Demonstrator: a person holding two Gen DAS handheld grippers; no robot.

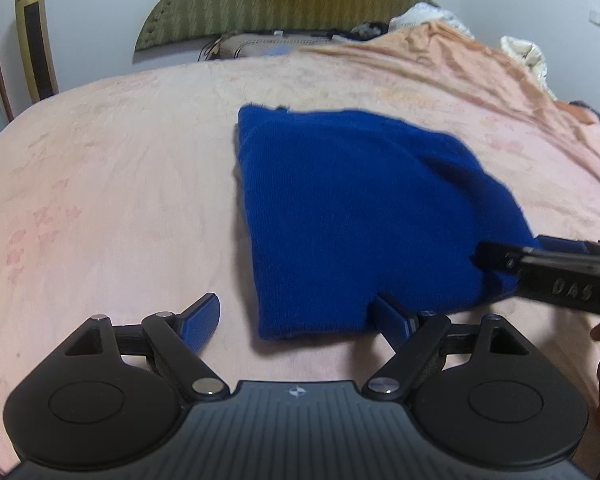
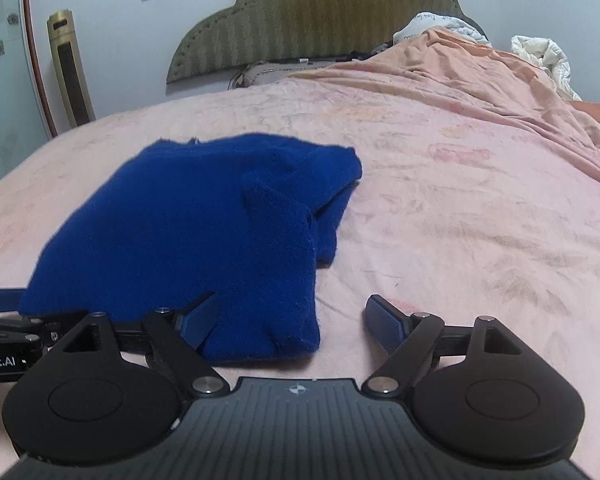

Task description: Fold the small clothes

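In the left view, the blue sweater [image 1: 340,216] lies on the pink blanket [image 1: 120,180], already folded into a thick block. The left gripper [image 1: 296,316] is spread wide, with nothing between its fingers; its right finger [image 1: 392,318] sits just at the near edge of the cloth, and the left one rests over bare blanket. The right gripper's side shows at the right edge, against the sweater's near corner. The block looks longer from near to far than across, and leans a little to the left as it goes away. In the right view, the sweater [image 2: 188,232] lies to the left, and the right gripper [image 2: 294,320] is spread wide too, its left finger [image 2: 198,316] over the near edge of the cloth. A loose flap bunches up on the sweater's far right side. To fold well, I think both grippers should pinch the near edge at both corners, lift together, and lay it evenly over the far edge.
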